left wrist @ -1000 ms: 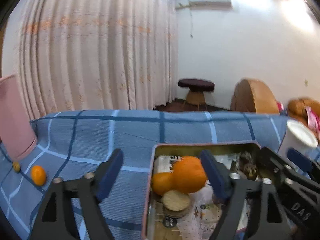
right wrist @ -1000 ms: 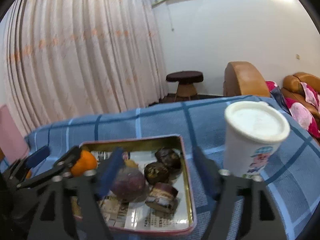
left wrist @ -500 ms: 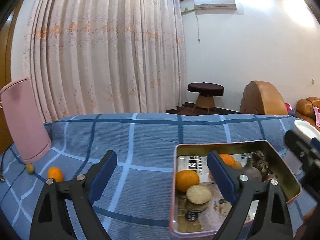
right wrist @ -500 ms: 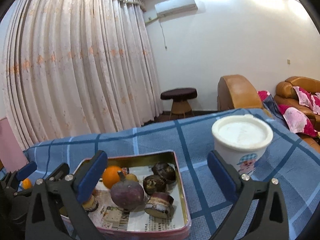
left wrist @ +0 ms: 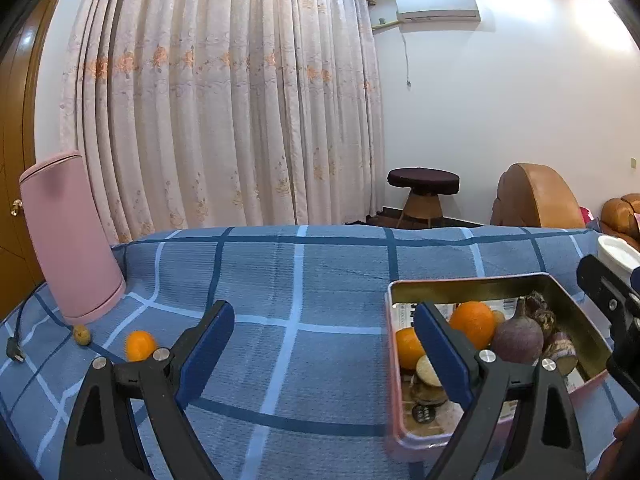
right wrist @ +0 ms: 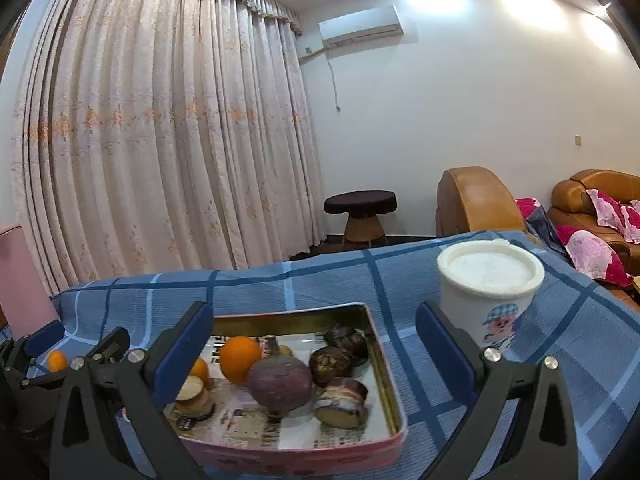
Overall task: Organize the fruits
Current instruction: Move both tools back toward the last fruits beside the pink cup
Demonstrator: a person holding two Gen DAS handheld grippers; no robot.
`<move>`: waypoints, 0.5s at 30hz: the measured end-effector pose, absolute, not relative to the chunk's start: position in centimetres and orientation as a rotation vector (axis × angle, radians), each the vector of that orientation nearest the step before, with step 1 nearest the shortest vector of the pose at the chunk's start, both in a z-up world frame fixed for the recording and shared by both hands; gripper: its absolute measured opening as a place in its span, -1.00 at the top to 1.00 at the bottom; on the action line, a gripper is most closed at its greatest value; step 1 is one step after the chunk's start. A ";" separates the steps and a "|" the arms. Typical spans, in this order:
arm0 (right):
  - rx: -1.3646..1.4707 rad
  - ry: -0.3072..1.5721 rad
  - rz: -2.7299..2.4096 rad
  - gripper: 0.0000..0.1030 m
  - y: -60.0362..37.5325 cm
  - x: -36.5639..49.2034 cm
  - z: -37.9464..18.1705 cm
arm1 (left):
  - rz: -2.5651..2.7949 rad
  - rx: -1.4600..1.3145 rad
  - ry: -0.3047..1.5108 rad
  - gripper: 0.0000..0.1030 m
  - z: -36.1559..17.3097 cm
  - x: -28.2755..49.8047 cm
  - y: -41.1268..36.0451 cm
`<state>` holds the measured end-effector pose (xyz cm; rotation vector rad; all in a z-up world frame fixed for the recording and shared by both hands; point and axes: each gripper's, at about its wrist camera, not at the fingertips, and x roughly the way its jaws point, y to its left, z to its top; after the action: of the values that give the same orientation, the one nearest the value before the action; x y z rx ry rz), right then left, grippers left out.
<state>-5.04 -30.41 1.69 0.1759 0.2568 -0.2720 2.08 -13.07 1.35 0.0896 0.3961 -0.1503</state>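
Both tongs stand wide open and empty. The left tongs (left wrist: 320, 344) hang over bare blue checked cloth (left wrist: 320, 280) just left of the tin (left wrist: 472, 286); the right tongs (right wrist: 312, 344) hang over the tin's near half. Their jaws have just been opening, the right pair by more, and nothing lies between either pair.

Compared with a second ago, both cameras sit further back from the tin and take in more of the room. Judgement: fruit has been let go into the tin and the hands are drawing off.

Inside the tin: two oranges (right wrist: 239, 359) at the left, a purple round fruit (right wrist: 279, 386) in the middle, dark brown pieces (right wrist: 331, 360) to its right, and a cut slice (left wrist: 427, 370) at the near left, all on printed paper.

Outside the tin: one orange (left wrist: 140, 345) and a small yellowish fruit (left wrist: 81, 335) lie well to its left, near the foot of a pink container (left wrist: 68, 236). A white lidded cup (right wrist: 488, 284) stands just right of the tin.

The task looks partly done. The two stray fruits remain, nearer the left tongs. Both are round and may roll on the soft cloth.
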 end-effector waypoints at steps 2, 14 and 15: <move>0.181 0.261 -0.262 -1.00 -29.8 -4.8 1.7 | -0.143 0.102 0.393 -0.79 1.3 2.1 -12.4; 0.177 0.297 -0.153 -0.99 -24.1 -3.1 1.6 | -0.014 0.065 0.437 -0.79 0.9 4.3 -4.1; 0.173 0.301 -0.140 -0.99 -23.3 -2.8 1.6 | 0.003 0.067 0.438 -0.79 0.9 4.5 -3.3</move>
<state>-2.83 -23.26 1.57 0.1731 0.3014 -0.1397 4.50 -3.31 0.90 0.0668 0.4383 0.0026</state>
